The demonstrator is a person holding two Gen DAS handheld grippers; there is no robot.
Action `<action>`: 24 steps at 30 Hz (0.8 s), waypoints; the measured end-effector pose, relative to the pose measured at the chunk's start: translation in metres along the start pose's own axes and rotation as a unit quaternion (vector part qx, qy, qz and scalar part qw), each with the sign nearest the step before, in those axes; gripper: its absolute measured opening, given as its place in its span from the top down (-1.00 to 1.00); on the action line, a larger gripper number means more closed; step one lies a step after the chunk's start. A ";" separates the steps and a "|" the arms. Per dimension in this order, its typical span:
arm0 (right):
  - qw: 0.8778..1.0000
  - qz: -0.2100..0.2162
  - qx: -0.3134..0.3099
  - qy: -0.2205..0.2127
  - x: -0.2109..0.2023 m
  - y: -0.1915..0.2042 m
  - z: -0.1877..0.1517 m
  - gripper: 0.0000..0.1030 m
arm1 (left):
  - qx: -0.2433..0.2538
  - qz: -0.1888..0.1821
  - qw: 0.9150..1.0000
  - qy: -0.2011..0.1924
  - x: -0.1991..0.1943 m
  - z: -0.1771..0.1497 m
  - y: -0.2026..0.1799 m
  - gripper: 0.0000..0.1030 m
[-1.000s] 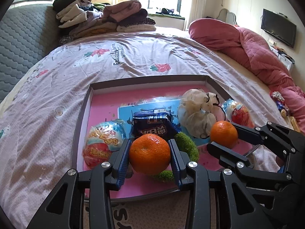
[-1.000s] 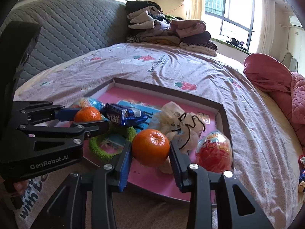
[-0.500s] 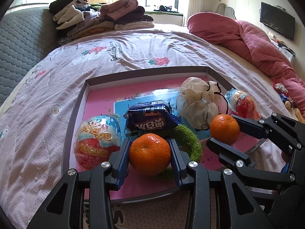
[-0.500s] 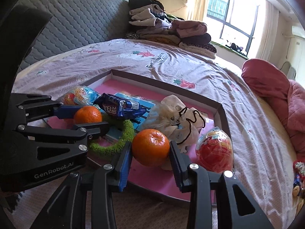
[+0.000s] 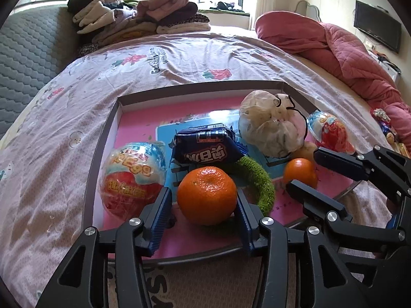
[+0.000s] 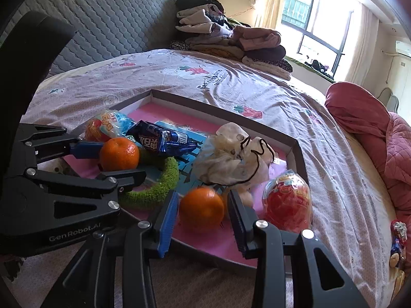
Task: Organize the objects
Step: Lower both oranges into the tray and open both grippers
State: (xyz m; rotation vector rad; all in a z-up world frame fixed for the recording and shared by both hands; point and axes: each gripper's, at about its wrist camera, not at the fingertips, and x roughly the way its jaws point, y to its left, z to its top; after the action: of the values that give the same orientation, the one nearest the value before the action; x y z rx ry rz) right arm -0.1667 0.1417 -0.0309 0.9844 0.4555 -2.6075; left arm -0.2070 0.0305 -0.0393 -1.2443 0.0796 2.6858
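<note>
Bed tray (image 5: 102, 154): each orange (image 5: 206, 195) (image 6: 201, 209) sits between a released claw (image 5: 203, 217) (image 6: 203, 217).

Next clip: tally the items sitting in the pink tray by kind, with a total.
Oranges: 2
Wrapped surprise eggs: 2
Blue snack packet: 1
Green fuzzy ring: 1
Crumpled plastic bag: 1
Total: 7

My left gripper (image 5: 204, 214) and right gripper (image 6: 203, 220) are matte black angular linkages studded with round silver screws, their fingers (image 6: 167, 224) lined with ribbed blue pads, and one body carries pale "GenRobot.AI" lettering.
</note>
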 end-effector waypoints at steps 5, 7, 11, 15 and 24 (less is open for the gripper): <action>1.000 0.005 0.007 0.000 -0.003 -0.001 -0.001 0.23 | -0.001 0.002 1.000 -0.002 -0.004 -0.004 -0.001 0.01; 1.000 0.005 0.010 0.001 -0.004 -0.003 -0.002 0.23 | -0.001 0.002 1.000 -0.002 -0.006 -0.004 -0.001 0.01; 1.000 0.005 0.021 0.003 -0.007 -0.006 -0.002 0.23 | -0.001 0.003 1.000 -0.003 -0.010 -0.005 -0.002 -0.11; 1.000 0.005 0.029 0.001 -0.010 -0.009 -0.001 0.23 | -0.002 0.002 1.000 -0.003 -0.015 -0.006 -0.004 -0.14; 0.998 0.009 0.055 -0.004 -0.019 -0.021 0.002 0.16 | -0.004 0.009 1.000 -0.007 -0.027 -0.002 -0.008 -0.22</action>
State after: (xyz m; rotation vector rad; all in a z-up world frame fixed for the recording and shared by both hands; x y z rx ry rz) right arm -0.1627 0.1635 -0.0133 1.0075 0.3023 -2.6430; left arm -0.1871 0.0338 -0.0200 -1.2332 0.0787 2.7133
